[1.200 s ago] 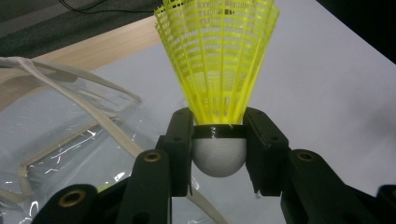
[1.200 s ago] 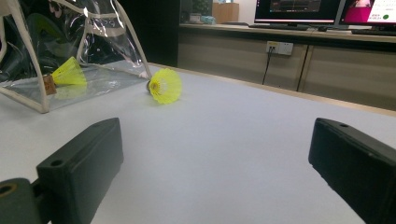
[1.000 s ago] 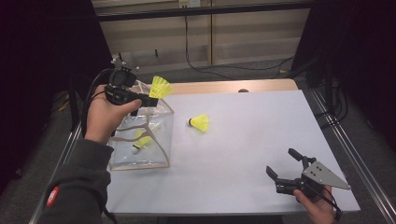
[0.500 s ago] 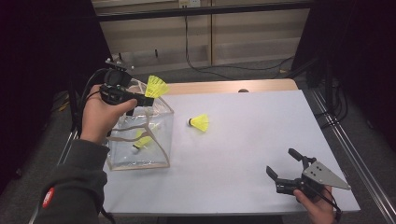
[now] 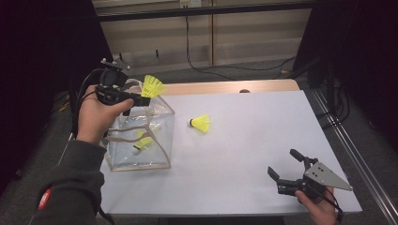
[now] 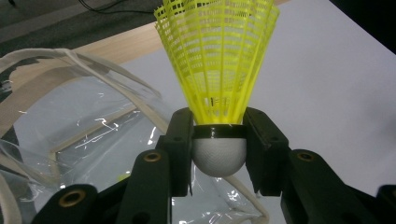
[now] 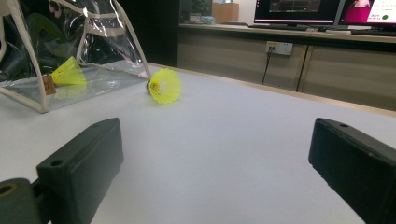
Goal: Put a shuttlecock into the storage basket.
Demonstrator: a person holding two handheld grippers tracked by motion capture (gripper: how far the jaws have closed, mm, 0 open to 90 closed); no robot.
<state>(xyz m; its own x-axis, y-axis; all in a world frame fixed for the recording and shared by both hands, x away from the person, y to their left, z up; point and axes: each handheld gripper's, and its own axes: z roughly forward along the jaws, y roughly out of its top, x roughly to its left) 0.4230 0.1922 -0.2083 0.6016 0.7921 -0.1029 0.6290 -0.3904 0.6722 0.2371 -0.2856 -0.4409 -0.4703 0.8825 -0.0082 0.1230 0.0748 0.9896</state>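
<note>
Clamping yellow shuttlecock [image 6: 219, 70] in left gripper [image 6: 218, 149] above clear bag [image 5: 141, 136], right gripper [image 7: 215, 172] wide, no legible writing.

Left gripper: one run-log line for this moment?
left gripper: shut on shuttlecock | above clear bag | right gripper: open, idle

No legible text, label, brand, number or sign is found in any view. The monitors [image 7: 299, 5] at the back of the right gripper view show coloured content too small and blurred to read. A red patch on the sleeve [image 5: 44, 198] carries nothing readable.
</note>
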